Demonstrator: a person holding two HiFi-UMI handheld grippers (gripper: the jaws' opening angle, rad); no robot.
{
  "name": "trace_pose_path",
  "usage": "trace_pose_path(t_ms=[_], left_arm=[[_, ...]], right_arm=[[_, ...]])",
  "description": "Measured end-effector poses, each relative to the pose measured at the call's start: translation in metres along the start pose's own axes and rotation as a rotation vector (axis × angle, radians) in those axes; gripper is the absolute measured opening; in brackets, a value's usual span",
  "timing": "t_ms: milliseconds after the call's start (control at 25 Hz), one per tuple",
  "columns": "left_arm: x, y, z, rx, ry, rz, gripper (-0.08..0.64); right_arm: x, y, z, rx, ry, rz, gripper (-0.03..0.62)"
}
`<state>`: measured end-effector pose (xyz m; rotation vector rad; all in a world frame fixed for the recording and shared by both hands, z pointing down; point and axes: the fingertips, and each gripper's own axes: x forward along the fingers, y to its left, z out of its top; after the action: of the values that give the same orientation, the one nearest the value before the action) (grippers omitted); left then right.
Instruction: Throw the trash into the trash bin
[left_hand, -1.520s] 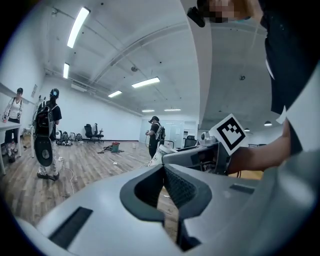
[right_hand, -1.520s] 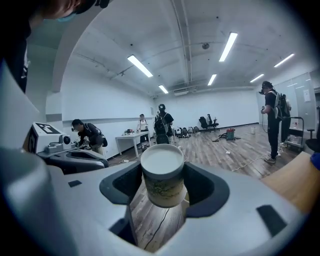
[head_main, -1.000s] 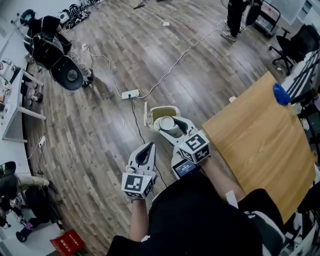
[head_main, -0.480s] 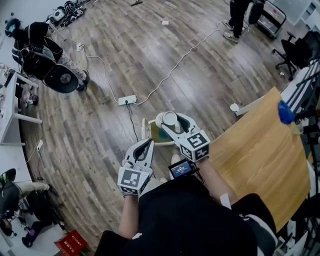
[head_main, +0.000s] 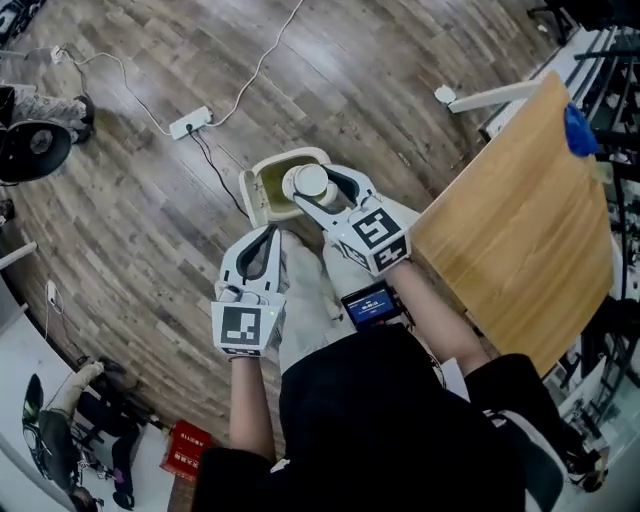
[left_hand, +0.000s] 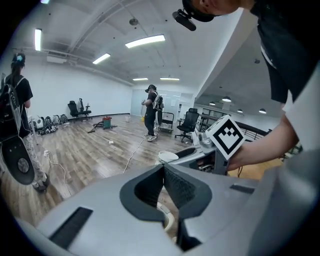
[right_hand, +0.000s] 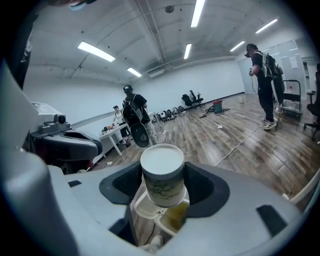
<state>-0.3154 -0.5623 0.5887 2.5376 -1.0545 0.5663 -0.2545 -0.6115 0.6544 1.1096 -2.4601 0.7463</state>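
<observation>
Over the trash bin on the wood-plank floor: white-topped cup held right above the opening

The bin's inside looks yellowish, can't tell what's in it. It sits just left of the wooden counter, with a power strip farther out on the floor. The right gripper has its jaws clamped on the cup's sides. The left gripper hangs on the near side of the bin, jaws pressed together, holding nothing.

The trash bin's open mouth lay clear beneath the cup, a wooden table flanking it, a power strip lying nearby.
</observation>
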Motion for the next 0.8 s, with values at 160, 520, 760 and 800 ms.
trace_pose_path(t_ms=[160, 520, 760, 800], left_arm=[[0.040, 0.026, -0.052, -0.128, 0.032, 0.008, 0.008], [0.095, 0.041, -0.177, -0.271, 0.099, -0.025, 0.008], [0.103, 0.033, -0.218, -0.315, 0.095, -0.035, 0.008], [0.103, 0.031, -0.224, -0.322, 0.101, -0.043, 0.008]], right_arm=[[0.050, -0.031, -0.055, -0.014, 0.058, -0.009, 0.255], [0.155, -0.059, -0.202, -0.125, 0.240, 0.035, 0.255], [0.174, -0.070, -0.264, -0.088, 0.262, 0.013, 0.258], [0.175, -0.071, -0.267, -0.081, 0.255, 0.006, 0.263]])
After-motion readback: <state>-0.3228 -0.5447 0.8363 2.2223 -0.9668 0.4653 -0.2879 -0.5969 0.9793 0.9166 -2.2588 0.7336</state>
